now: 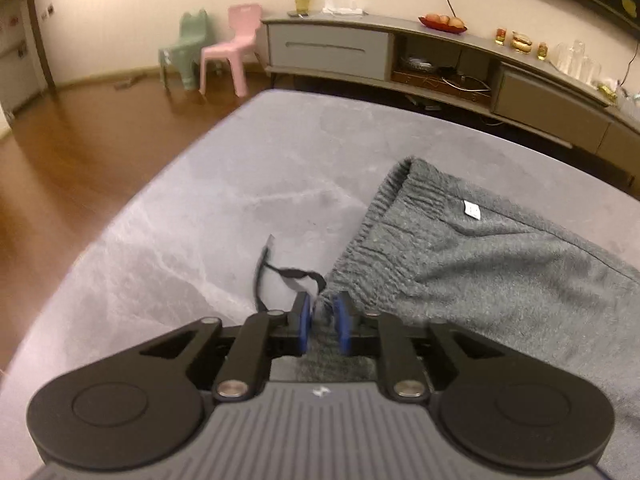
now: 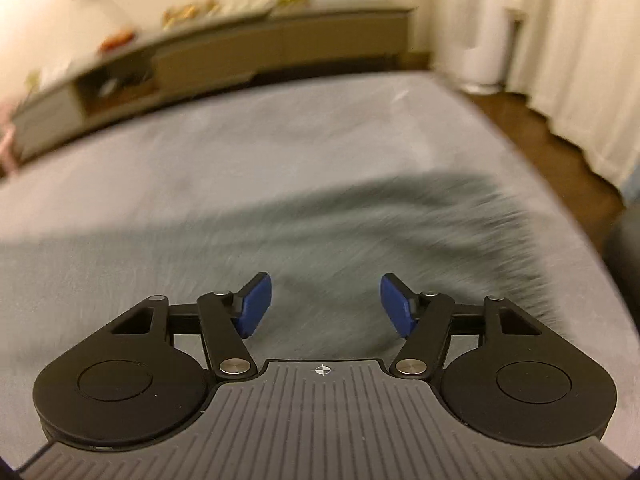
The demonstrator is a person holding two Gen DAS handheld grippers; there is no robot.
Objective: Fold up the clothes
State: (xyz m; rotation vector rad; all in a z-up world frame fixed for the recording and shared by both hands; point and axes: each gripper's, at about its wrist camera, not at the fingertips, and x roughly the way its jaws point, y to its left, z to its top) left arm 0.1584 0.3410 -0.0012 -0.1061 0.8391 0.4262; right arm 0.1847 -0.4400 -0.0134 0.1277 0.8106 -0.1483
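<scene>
Bare tabletop [image 1: 192, 184] (left of trousers [image 1: 500, 264])

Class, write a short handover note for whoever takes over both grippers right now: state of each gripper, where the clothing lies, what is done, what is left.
Left gripper: fingers pinched on the waistband corner of the grey trousers, beside the black drawstring.
Right gripper: open, holding nothing, above grey fabric; this view is blurred.
Trousers lie on the grey table, waistband towards its far edge, white label facing up.
Done: one waistband corner gripped.
Left: no fold is visible yet; the right gripper probably needs its own grip before folding.
</scene>
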